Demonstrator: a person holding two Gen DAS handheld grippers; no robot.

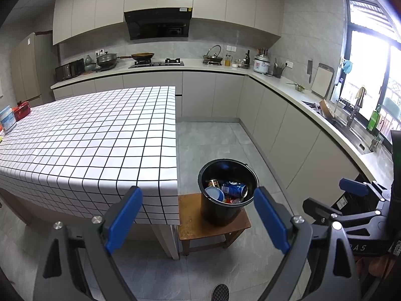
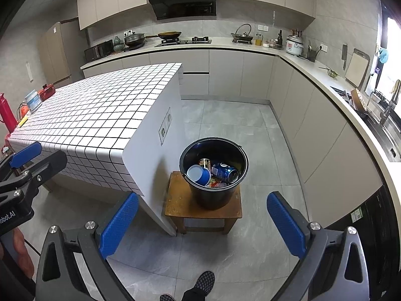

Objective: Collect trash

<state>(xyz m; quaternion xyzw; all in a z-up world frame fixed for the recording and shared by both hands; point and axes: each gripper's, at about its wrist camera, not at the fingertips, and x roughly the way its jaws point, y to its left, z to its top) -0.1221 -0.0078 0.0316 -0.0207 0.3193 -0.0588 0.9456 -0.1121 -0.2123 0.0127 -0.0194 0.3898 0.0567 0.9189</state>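
Crumpled blue can (image 2: 224, 171) and cup (image 2: 198, 174) in round black bucket (image 2: 213, 198)

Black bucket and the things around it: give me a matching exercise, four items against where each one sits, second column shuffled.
Items
1. black bucket
2. blue cup
3. wok
4. cutting board

Places
A. on the gas hob at the back counter
B. leaning against the wall on the right-hand counter
C. on the wooden stool beside the checked table
D. lying inside the bucket with the cans

Pairs: 1-C, 2-D, 3-A, 4-B
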